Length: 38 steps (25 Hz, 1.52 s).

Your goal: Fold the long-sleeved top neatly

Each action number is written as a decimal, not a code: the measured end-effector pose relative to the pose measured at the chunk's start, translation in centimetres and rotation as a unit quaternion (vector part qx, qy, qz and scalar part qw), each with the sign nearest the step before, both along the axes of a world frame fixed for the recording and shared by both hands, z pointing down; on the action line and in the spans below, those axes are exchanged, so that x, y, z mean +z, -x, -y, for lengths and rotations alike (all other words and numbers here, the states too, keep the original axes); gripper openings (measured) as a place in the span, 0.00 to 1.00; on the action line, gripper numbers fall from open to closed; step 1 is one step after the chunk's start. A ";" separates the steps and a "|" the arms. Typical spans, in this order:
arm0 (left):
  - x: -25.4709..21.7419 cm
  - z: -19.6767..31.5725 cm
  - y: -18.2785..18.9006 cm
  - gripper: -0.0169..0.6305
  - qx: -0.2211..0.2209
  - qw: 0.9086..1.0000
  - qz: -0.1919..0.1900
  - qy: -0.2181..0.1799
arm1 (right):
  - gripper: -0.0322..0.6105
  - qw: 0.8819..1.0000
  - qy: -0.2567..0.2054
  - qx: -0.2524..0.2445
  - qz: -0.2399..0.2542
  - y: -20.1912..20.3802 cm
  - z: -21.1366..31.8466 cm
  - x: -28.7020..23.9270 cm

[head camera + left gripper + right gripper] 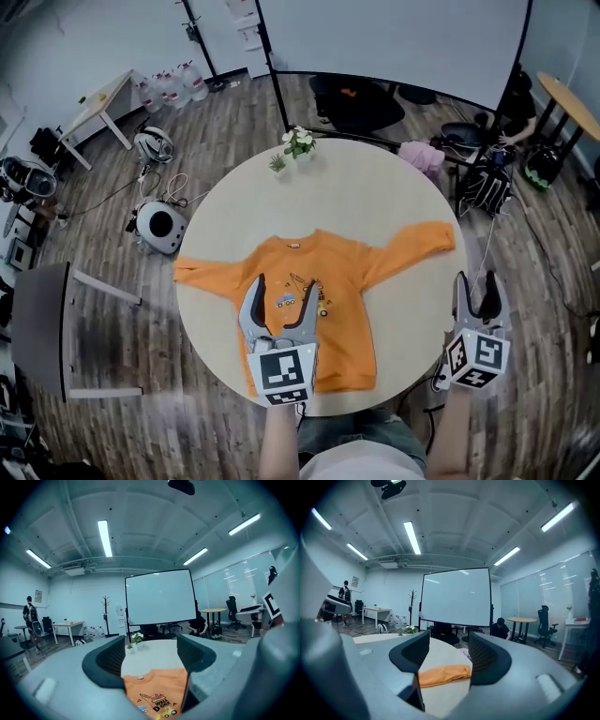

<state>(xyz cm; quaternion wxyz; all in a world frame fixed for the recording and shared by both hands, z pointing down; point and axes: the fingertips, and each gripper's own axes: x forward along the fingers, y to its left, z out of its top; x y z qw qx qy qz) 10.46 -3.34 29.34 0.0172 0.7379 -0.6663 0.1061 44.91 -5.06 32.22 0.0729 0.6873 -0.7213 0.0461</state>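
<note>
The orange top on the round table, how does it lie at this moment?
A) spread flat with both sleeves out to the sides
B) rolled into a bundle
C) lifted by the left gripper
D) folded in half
A: the orange top lies flat on the table, stretched out to each side, with no fold in it.

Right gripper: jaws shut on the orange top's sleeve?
No, the right gripper has its jaws apart and empty; the orange long-sleeved top's sleeve lies on the round beige table beyond them.
</note>
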 end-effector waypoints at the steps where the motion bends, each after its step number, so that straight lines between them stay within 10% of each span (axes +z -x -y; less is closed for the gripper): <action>1: 0.3 0.7 0.0 0.55 0.003 1.000 0.001 0.003 | 0.47 1.000 0.004 0.002 0.001 0.1 0.6 0.4; 38: 17.8 13.8 -4.0 0.55 0.078 0.982 0.001 0.170 | 0.35 0.984 0.170 0.046 -0.028 -4.3 14.2 17.2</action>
